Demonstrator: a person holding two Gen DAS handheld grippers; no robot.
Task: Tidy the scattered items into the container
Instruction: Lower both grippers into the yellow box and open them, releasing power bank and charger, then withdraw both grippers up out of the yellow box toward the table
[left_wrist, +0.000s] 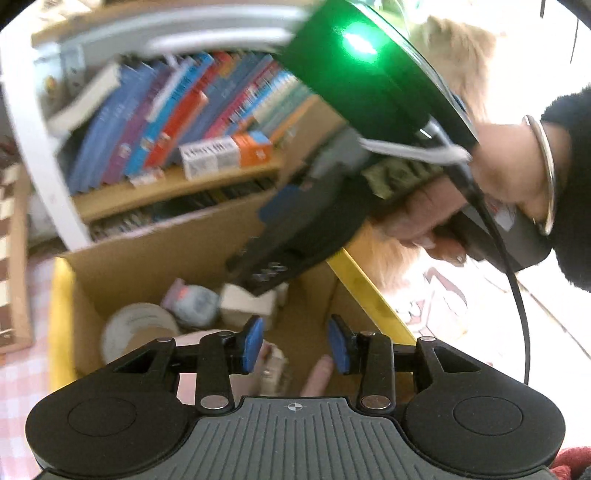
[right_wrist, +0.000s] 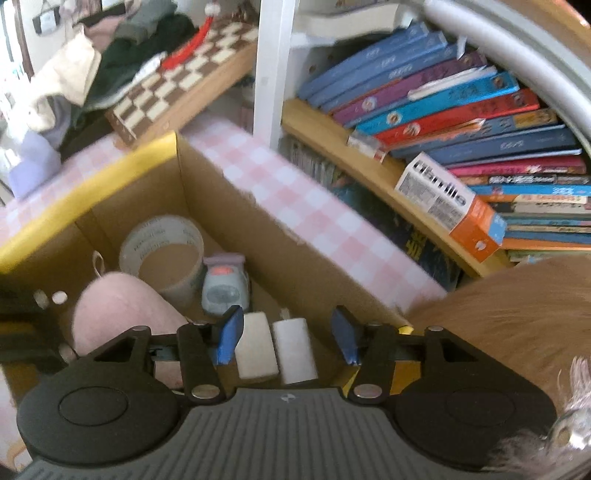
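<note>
Both the left gripper (left_wrist: 295, 343) and the right gripper (right_wrist: 290, 338) hang with jaws apart and nothing between them over the cardboard box (right_wrist: 229, 206), inside which lie a tape roll (right_wrist: 162, 247), a pink pouch (right_wrist: 122, 310), a small grey gadget (right_wrist: 225, 288) and two white blocks (right_wrist: 275, 347).

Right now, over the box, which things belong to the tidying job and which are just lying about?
Job:
cardboard box
tape roll
pink pouch
small grey gadget
two white blocks
left gripper and right gripper, both open, empty

Lying about:
books
orange carton
chessboard
clothes pile
</note>
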